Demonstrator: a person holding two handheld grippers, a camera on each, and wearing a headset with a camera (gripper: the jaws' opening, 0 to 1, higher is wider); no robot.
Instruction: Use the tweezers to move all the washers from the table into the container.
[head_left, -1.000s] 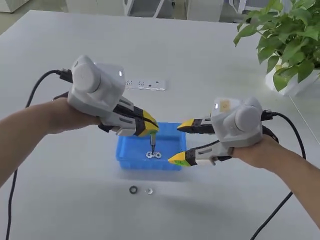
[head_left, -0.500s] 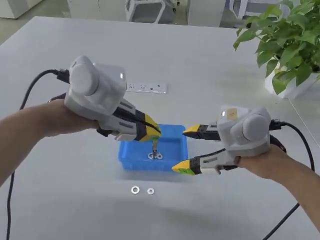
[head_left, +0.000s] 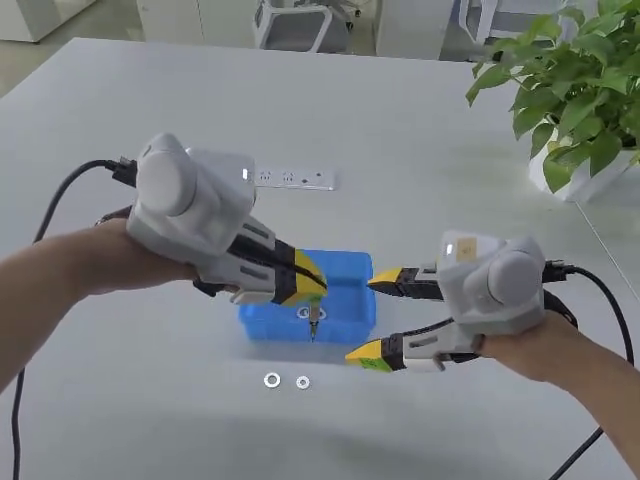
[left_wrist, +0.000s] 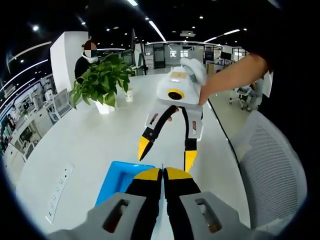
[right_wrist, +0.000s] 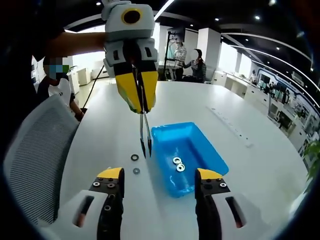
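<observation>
**Two washers in, two outstanding: tweezers poised for the next pickup**

The left gripper (head_left: 305, 283) is clamping its jaws together on the tweezers (head_left: 312, 322), which are pointing down with their tips hanging at the near wall of the blue container (head_left: 270, 328). In the right gripper view the tips are standing slightly parted, with nothing seen between them. Two banked washers (head_left: 305, 314) are lying inside the container. Two loose washers (head_left: 272, 380) are lying side by side on the table (head_left: 150, 420), just in front of it. The right gripper (head_left: 372, 318) is idling beside the container, jaws wide apart, holding nothing.

Judgement: the third pickup is in hand. The next move is calling for the tips to go down astride one loose washer's rim, then a gentle squeeze. A flat washer is likely to skid.
</observation>
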